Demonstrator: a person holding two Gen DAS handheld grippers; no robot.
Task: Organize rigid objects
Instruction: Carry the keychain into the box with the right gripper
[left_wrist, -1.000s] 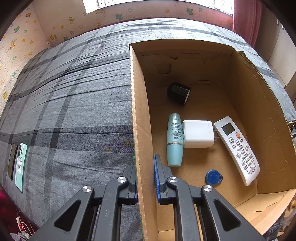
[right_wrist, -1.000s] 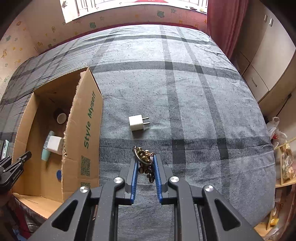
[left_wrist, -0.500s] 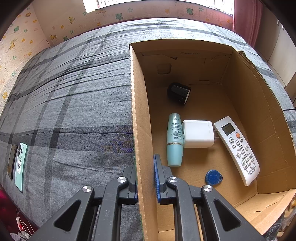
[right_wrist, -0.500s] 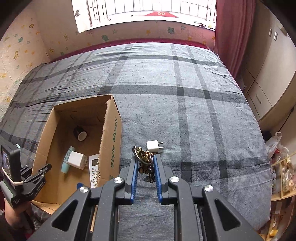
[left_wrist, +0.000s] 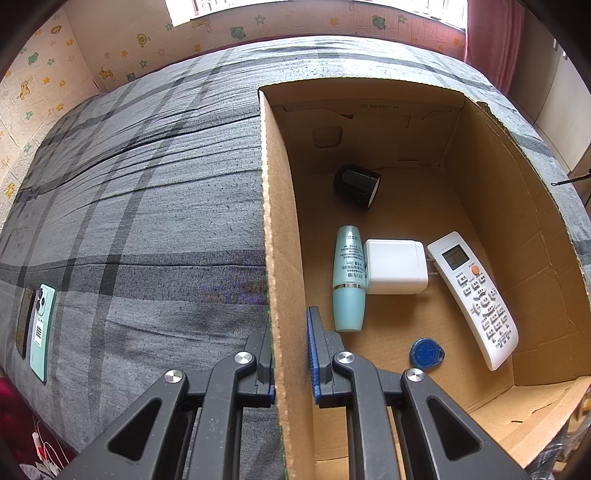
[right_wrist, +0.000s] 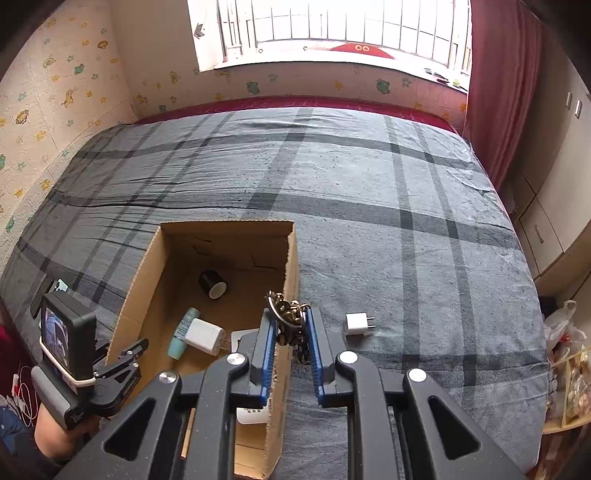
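An open cardboard box lies on the grey plaid bed. My left gripper is shut on the box's left wall, one finger on each side. Inside lie a black cup, a teal tube, a large white charger, a white remote and a blue tag. My right gripper is shut on a bunch of keys and holds it in the air above the box's right wall. A small white plug adapter lies on the bed to the right of the box.
Two phones lie near the bed's left edge. The left gripper with its camera shows at the box's near left corner. A window wall stands behind the bed, a red curtain and cabinets to the right.
My right gripper has risen with the keys and moved left, from above the bed near the adapter to above the box's right wall. The left gripper has not moved.
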